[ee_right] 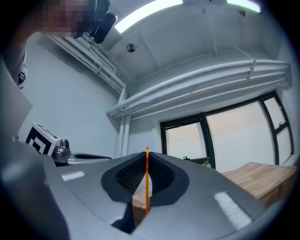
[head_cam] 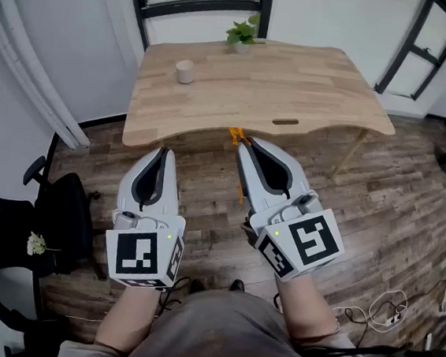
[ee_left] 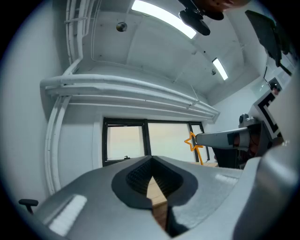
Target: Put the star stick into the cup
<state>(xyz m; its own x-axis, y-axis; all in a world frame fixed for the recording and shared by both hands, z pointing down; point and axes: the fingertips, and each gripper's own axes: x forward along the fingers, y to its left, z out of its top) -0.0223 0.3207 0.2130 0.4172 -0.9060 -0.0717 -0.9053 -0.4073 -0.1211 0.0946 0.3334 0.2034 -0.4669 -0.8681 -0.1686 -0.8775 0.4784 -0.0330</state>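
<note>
The orange star stick (head_cam: 240,185) is clamped between the jaws of my right gripper (head_cam: 244,146), and its star end (head_cam: 235,135) pokes out past the tips, just in front of the table's near edge. In the right gripper view the stick (ee_right: 146,183) shows edge-on as a thin orange line in the shut right gripper (ee_right: 146,154). A small beige cup (head_cam: 185,71) stands upright at the table's far left. My left gripper (head_cam: 163,153) is held beside the right one, shut and empty (ee_left: 151,159). From the left gripper view the star (ee_left: 191,142) shows at the right.
The light wooden table (head_cam: 311,96) carries a small potted plant (head_cam: 242,35) at its back edge. A black office chair (head_cam: 13,219) stands on the wooden floor at the left. Cables and a plug strip (head_cam: 384,308) lie at the right.
</note>
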